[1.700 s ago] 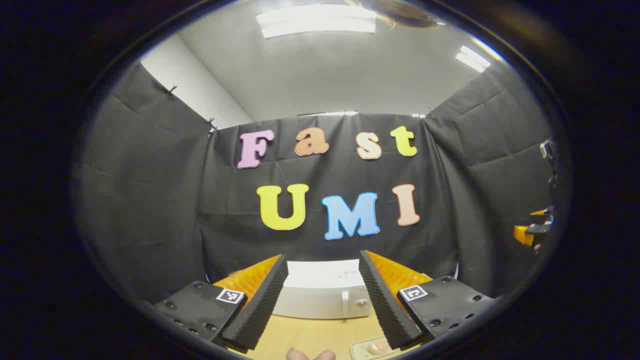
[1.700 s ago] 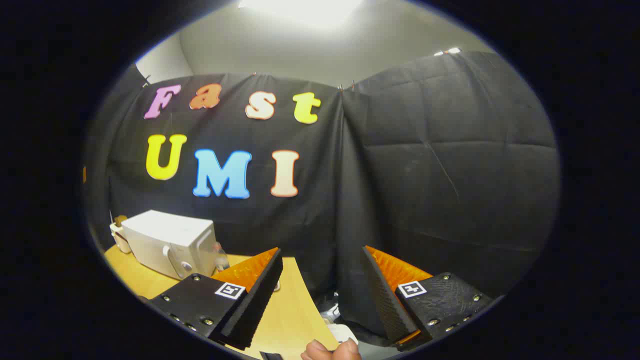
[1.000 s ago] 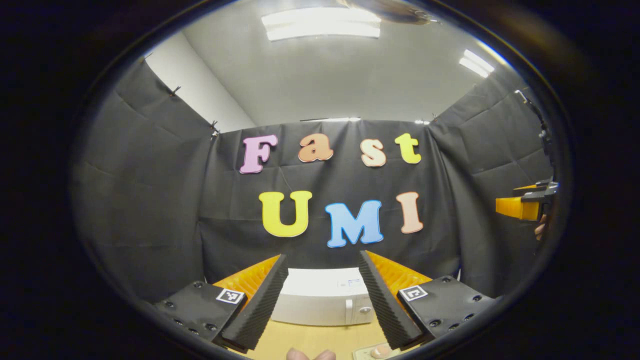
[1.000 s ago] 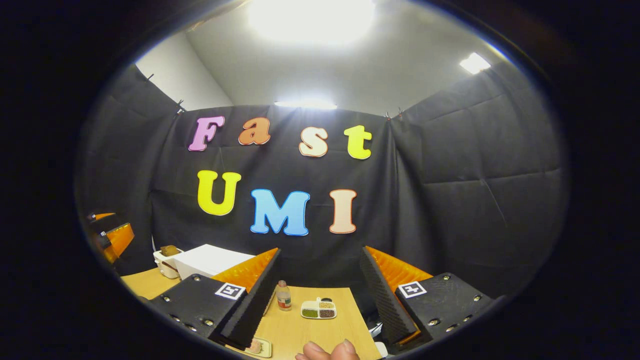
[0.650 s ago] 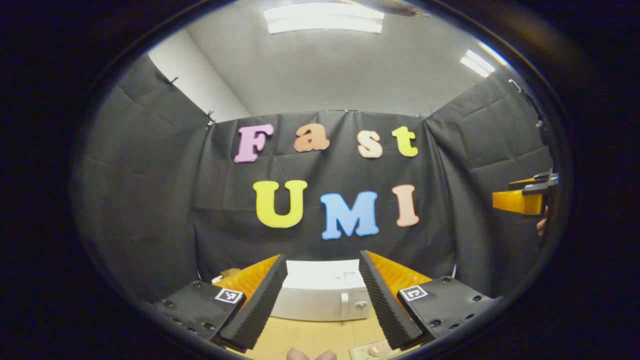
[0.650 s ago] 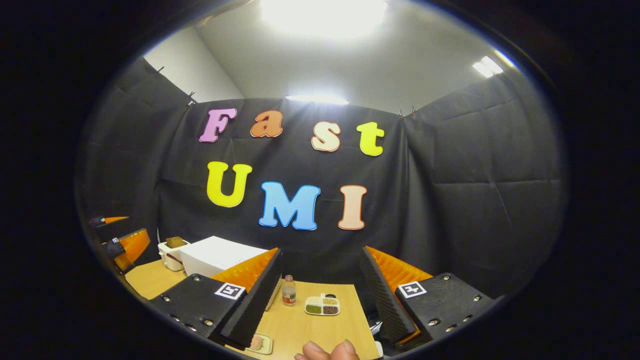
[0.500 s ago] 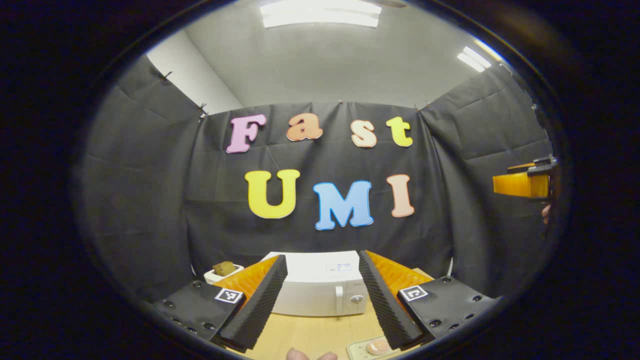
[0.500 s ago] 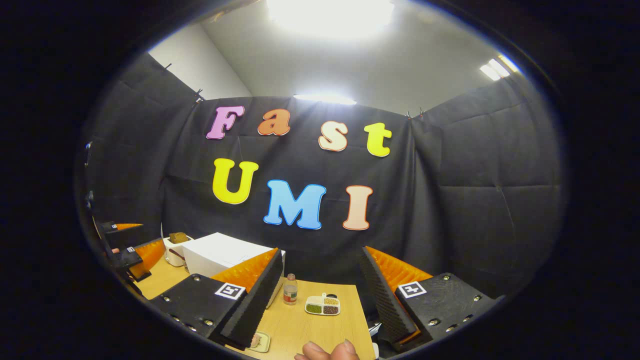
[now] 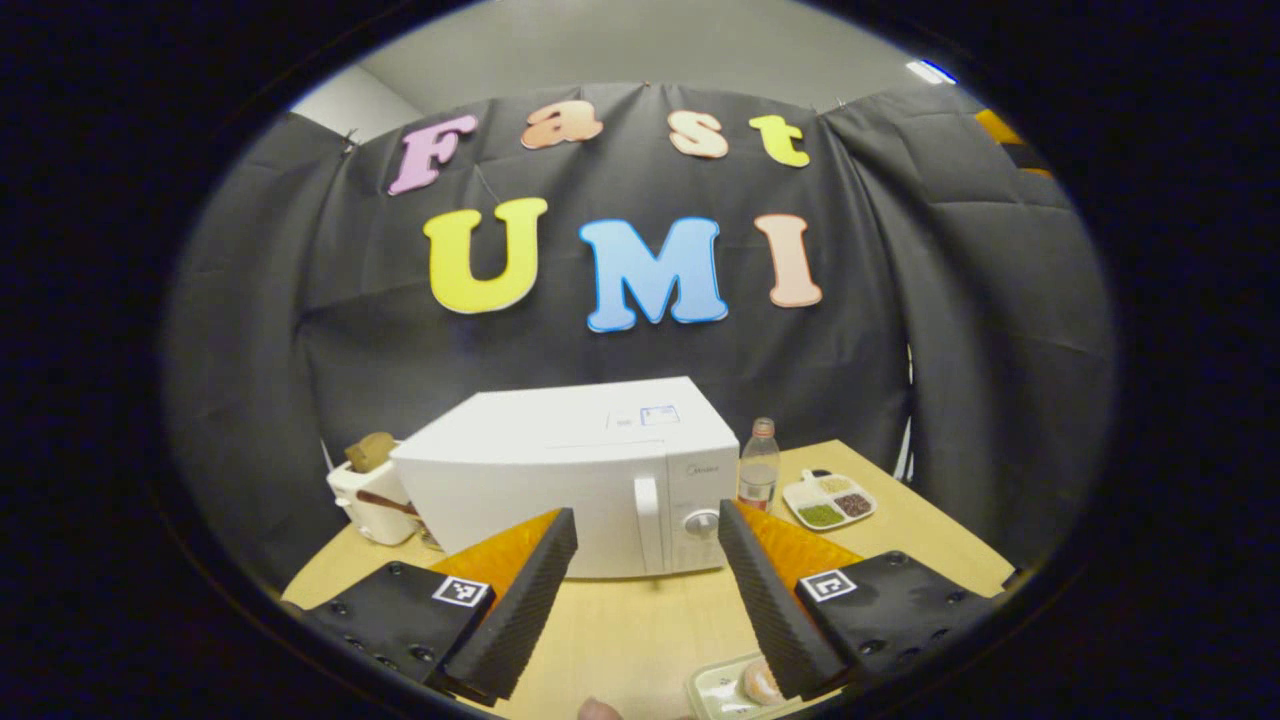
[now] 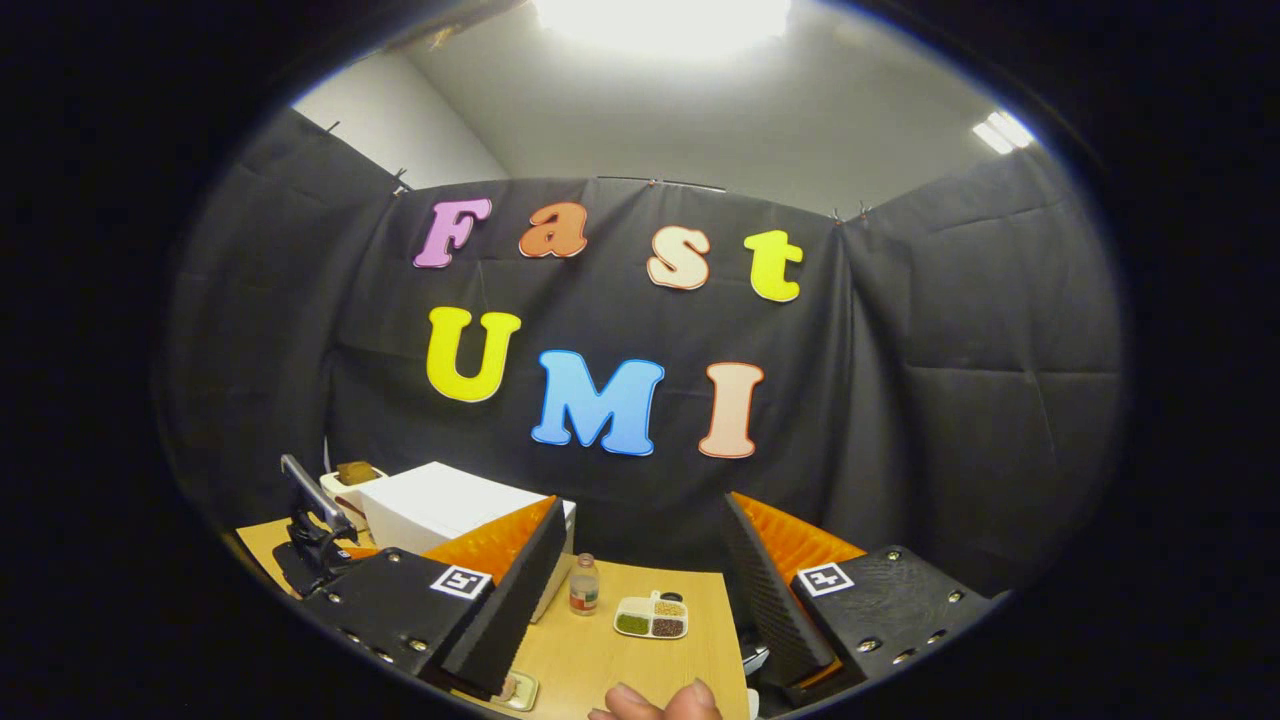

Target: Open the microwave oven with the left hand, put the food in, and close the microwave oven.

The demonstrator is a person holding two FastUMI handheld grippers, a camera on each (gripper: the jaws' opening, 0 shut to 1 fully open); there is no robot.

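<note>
Left claw (image 9: 648,600) spread, empty, microwave (image 9: 580,475) at 12 o'clock, long axis crosswise, closed door facing it, right claw (image 10: 640,600) spread.

No wording could be made out. The microwave oven (image 9: 560,470) carried a sticker (image 9: 659,414) on its top, far right, and a small mark (image 9: 708,468) above its knob (image 9: 702,522), both too small to read. Square black-and-white markers (image 9: 459,591) sat on the left gripper (image 9: 646,515).
</note>
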